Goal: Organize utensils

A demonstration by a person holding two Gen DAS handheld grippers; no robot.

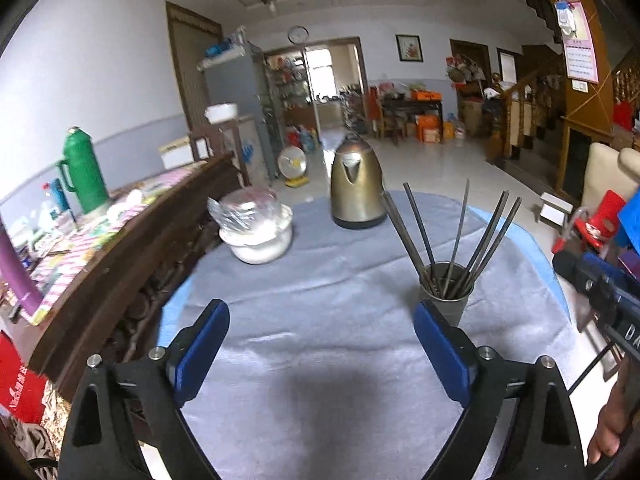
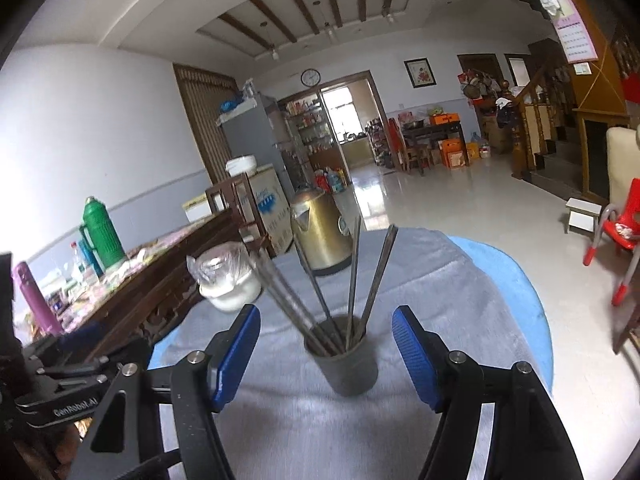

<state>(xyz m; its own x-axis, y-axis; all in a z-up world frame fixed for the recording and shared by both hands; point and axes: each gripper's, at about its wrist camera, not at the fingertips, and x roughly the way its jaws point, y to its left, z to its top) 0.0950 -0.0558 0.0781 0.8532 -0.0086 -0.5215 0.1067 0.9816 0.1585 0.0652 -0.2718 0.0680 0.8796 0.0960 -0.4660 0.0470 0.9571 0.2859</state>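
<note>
A grey metal cup (image 1: 447,298) stands on the grey cloth (image 1: 320,300) and holds several dark chopsticks (image 1: 420,232) that fan out upward. In the right wrist view the cup (image 2: 349,364) sits just ahead, between the open blue pads, with the chopsticks (image 2: 352,276) leaning apart. My left gripper (image 1: 322,320) is open and empty; the cup is beside its right fingertip. My right gripper (image 2: 326,322) is open and empty. The right gripper's body shows at the right edge of the left wrist view.
A brass kettle (image 1: 356,184) stands at the table's far edge. A white bowl covered with plastic film (image 1: 256,228) sits far left on the cloth. A dark wooden bench (image 1: 132,240) with a green thermos (image 1: 82,172) flanks the table's left side. A red chair (image 2: 618,232) stands right.
</note>
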